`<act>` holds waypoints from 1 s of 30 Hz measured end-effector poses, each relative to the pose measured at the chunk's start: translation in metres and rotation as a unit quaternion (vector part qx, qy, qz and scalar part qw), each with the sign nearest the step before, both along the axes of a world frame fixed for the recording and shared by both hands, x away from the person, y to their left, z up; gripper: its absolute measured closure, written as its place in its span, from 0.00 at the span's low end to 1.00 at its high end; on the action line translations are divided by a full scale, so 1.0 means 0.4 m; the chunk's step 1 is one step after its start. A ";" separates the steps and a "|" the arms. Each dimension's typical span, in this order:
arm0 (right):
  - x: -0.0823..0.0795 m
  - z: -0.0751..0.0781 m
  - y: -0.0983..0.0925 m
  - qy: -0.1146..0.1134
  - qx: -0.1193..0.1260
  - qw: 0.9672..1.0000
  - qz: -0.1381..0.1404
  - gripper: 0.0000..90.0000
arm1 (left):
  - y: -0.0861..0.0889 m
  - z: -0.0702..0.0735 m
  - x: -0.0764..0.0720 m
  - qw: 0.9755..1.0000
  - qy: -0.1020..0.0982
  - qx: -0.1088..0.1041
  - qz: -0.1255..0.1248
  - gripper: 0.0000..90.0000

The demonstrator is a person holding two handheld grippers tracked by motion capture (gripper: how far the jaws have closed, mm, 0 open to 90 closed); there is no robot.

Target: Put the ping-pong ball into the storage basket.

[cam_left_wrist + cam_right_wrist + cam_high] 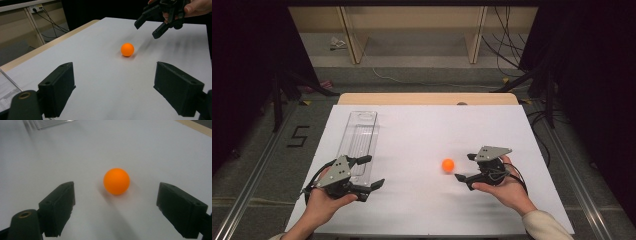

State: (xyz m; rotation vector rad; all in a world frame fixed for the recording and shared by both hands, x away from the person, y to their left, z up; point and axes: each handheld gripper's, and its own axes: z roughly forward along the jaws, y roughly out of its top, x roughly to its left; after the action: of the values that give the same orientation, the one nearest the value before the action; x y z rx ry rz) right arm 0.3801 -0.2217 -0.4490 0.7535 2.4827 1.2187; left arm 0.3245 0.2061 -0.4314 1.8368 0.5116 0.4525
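Note:
An orange ball (448, 165) lies on the white table sheet (422, 135), right of centre. My right gripper (465, 167) is open just to the ball's right, its jaws pointing at it; in the right gripper view the ball (116, 181) sits close ahead, between and just beyond the two jaws. My left gripper (372, 171) is open at the front left, held in a hand, nothing between its jaws. From the left gripper view the ball (127, 49) rests farther off, with the right gripper (147, 27) beyond it.
A long clear plastic tray (359, 140) lies on the left part of the sheet, right beside the left gripper. A wooden table edge (427, 98) runs along the back. Cables and shelf legs stand on the floor beyond.

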 end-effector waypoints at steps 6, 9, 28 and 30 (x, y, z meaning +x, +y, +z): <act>0.012 -0.008 0.015 0.005 -0.008 1.000 0.004 0.19 | 0.000 0.000 0.000 1.000 0.000 0.000 0.000 0.18; 0.017 -0.011 0.022 0.006 -0.011 1.000 0.007 0.19 | -0.001 0.000 0.000 1.000 -0.001 0.000 -0.001 0.18; 0.047 -0.037 0.067 0.018 -0.045 0.999 0.022 0.22 | 0.000 0.000 0.000 1.000 -0.001 0.001 -0.001 0.18; 0.049 -0.038 0.069 0.019 -0.046 0.999 0.021 0.22 | 0.000 0.000 0.000 1.000 -0.001 0.001 -0.001 0.18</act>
State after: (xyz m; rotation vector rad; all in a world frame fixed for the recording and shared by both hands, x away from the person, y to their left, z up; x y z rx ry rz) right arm 0.3998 -0.1942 -0.4640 0.7113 2.5787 1.1059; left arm 0.3244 0.2061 -0.4312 1.8381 0.5070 0.4535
